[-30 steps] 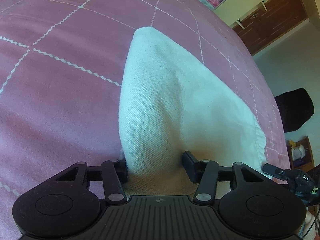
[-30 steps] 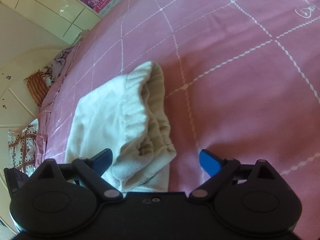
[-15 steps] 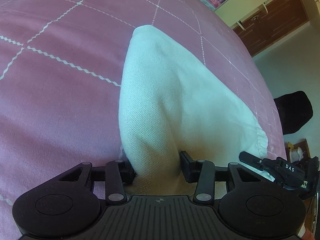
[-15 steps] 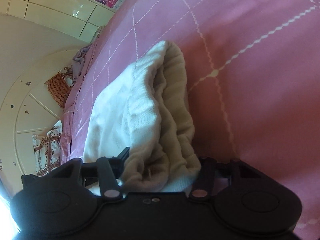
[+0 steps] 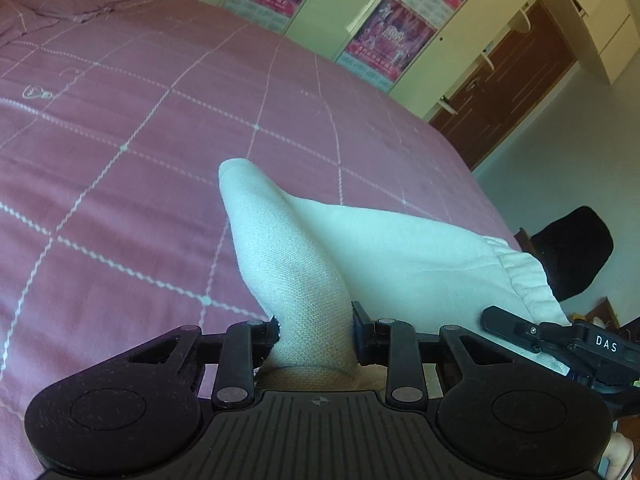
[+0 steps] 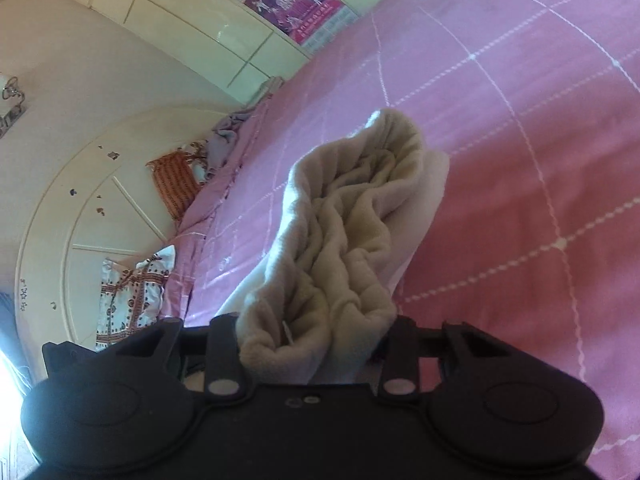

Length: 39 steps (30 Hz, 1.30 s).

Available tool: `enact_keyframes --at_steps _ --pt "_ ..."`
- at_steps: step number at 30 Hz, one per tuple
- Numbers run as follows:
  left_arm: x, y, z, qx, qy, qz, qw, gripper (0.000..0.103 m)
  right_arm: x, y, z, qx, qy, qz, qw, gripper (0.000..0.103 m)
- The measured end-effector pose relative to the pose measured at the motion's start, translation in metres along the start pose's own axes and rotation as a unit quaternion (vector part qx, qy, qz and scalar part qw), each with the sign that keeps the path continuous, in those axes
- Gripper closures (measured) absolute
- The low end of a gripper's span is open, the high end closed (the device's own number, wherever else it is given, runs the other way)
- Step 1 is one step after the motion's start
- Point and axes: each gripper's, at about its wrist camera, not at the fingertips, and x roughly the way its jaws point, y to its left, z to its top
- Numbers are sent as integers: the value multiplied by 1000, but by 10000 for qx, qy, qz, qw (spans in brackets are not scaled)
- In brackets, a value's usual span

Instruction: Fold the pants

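Note:
The white pants [image 5: 384, 248] are folded and lifted off the pink bedspread [image 5: 120, 152]. My left gripper [image 5: 316, 332] is shut on one folded end of the pants, which rises as a ridge in front of it. My right gripper [image 6: 316, 336] is shut on the gathered elastic waistband end [image 6: 344, 240], bunched between its jaws. The right gripper also shows at the right edge of the left wrist view [image 5: 560, 340].
The pink bedspread [image 6: 520, 160] with a white grid pattern spreads around. Pillows and clothes [image 6: 132, 292] lie at the bed's far end. Cream wardrobes with posters [image 5: 392, 36], a brown door [image 5: 500, 76] and a black chair [image 5: 572, 256] stand beyond the bed.
The right gripper closed on the waistband. Both grippers lifted the pants off the bed and tilted up, so more of the room shows.

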Motion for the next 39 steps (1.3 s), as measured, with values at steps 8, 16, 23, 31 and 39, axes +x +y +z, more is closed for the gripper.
enact_keyframes --at_steps 8,16,23,31,39 --pt "-7 -26 67 104 -623 -94 9980 73 -17 31 59 -268 -523 388 9975 65" --pt "50 -31 103 120 -631 320 9974 73 14 21 110 -350 -735 337 9961 65" --pt "111 -30 97 319 -284 810 9958 73 71 -14 125 -160 -633 -25 9979 65" --pt "163 -15 64 686 299 1426 9869 69 108 -61 117 -138 -372 -692 9968 64" --pt "165 -15 55 868 440 1679 9810 60 107 -90 77 -189 -169 -1735 9845 45"
